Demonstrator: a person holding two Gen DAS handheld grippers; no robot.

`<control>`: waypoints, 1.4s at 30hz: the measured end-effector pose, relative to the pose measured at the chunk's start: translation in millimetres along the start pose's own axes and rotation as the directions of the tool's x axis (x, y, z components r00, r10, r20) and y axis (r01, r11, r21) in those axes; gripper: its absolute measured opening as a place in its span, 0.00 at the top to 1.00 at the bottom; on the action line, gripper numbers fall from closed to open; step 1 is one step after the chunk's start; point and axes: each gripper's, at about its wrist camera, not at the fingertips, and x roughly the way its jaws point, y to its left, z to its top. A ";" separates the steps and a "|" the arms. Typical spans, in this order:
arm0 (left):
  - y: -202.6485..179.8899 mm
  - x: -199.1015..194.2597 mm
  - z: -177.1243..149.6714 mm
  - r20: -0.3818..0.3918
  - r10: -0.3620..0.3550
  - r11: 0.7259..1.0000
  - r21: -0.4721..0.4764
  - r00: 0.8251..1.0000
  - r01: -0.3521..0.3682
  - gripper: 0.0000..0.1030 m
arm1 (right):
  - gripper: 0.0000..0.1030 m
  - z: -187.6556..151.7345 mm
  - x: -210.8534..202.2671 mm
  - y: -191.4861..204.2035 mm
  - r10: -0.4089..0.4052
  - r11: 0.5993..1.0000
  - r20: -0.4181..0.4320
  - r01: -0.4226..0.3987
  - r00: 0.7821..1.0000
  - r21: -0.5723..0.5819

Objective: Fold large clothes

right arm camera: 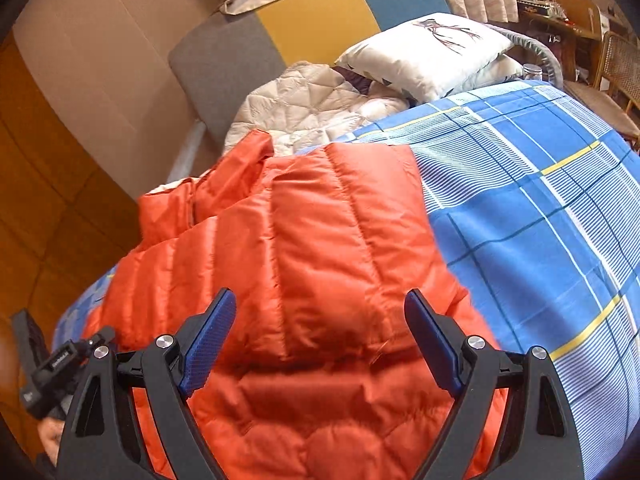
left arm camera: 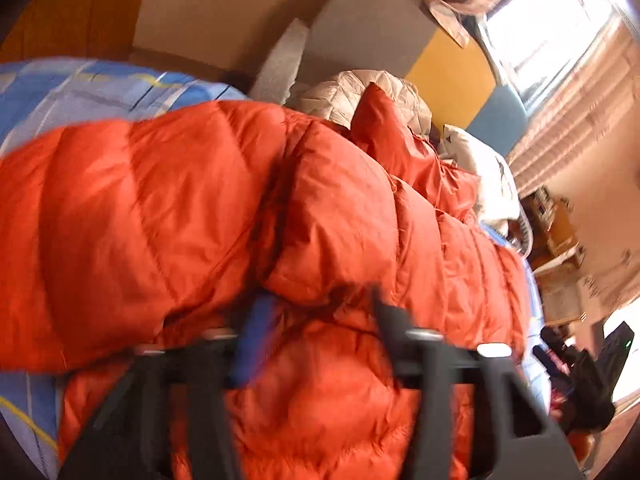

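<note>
Orange puffer jacket (right arm camera: 304,264) lies on blue plaid bedsheet (right arm camera: 540,208). Left gripper (left arm camera: 316,312), blurred, jaws apart with jacket bulging between; grip unclear. Right gripper (right arm camera: 320,324) wide open just above jacket, holding nothing.

Beside the puffy orange quilted jacket (right arm camera: 304,248), the blue checked bedsheet (right arm camera: 540,240) lies bare. Past the jacket's collar, a cream quilted blanket (right arm camera: 308,108) and white printed pillow (right arm camera: 428,52) block the way.
</note>
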 end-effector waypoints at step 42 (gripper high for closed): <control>271.1 -179.6 -89.7 0.164 0.395 0.761 -0.609 0.904 -0.222 0.43 | 0.14 -140.1 -16.8 85.0 -0.156 0.907 -0.075 0.113 0.985 -0.406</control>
